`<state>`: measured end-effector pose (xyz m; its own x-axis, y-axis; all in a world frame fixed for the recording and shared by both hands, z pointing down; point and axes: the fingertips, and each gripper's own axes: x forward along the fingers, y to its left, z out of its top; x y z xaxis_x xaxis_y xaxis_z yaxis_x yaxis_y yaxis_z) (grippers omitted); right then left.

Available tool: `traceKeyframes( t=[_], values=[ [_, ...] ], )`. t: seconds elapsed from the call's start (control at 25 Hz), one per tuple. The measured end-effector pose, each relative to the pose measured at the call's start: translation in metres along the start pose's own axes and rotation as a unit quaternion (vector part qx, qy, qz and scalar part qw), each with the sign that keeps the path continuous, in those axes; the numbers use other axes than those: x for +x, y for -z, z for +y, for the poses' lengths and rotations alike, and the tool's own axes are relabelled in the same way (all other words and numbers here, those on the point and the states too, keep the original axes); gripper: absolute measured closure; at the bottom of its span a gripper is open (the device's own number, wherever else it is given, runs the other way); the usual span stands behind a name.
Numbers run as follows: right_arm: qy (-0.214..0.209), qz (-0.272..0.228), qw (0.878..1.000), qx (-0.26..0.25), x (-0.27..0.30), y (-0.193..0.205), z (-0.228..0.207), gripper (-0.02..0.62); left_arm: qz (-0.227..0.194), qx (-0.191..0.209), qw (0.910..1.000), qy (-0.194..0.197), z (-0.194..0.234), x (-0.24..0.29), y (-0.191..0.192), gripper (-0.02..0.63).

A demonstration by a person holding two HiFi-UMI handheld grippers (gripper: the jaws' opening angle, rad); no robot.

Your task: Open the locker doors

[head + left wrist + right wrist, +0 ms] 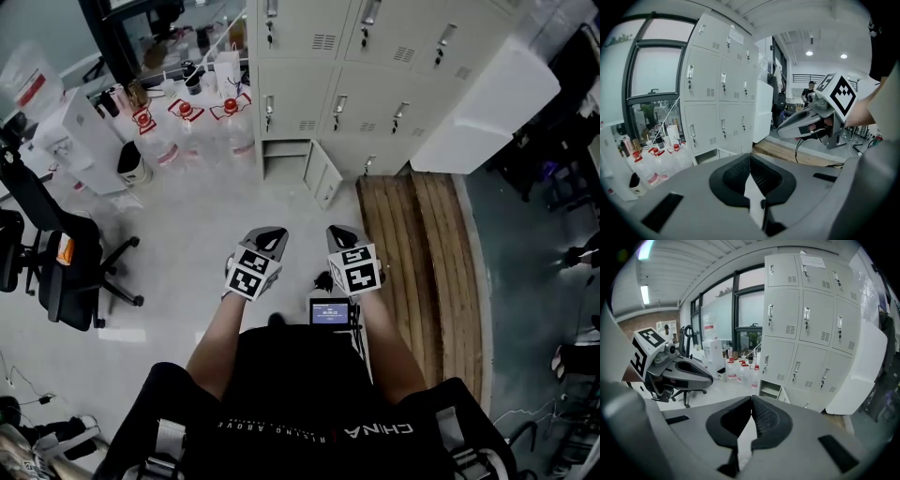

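Left tool [270, 232] and right tool [339, 232] both clenched, empty, side by side, lockers [375, 94] well ahead, untouched, bottom-left door [325, 176] ajar.

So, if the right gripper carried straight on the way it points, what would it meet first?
Probably the pale grey floor just short of the open bottom compartment of the pale metal lockers; nothing stands nearer, though depth is unclear.

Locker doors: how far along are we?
Done: one beige metal locker door, bottom left, stands open. In hand: nothing; left claw and right claw are shut, empty, well short of the lockers. Left: every other beige door in view looks closed.
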<state>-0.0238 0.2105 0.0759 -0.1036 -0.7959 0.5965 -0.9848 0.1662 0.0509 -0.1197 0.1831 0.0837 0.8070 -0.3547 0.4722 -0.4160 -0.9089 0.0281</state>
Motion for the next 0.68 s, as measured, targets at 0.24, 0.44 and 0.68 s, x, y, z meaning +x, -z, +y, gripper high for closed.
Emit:
traceKeyframes(
  t=[0.24, 0.44, 0.68],
  values=[
    [0.002, -0.002, 1.000, 0.007, -0.0008, -0.0024, -0.0005, 0.565, -0.003, 0.009, 0.9999, -0.013, 0.0053, -0.0015, -0.0039, 0.586],
    [0.009, 0.000, 1.000, 0.013, -0.0011, -0.0002, -0.0036, 0.565, 0.001, 0.011, 0.9998, -0.014, 0.0067, -0.0007, -0.0022, 0.586],
    [0.012, 0.003, 1.000, 0.024, -0.0007, 0.0036, -0.0039, 0.564, 0.014, 0.022, 0.9995, -0.016, 0.0078, 0.0001, 0.0050, 0.586]
  ],
)
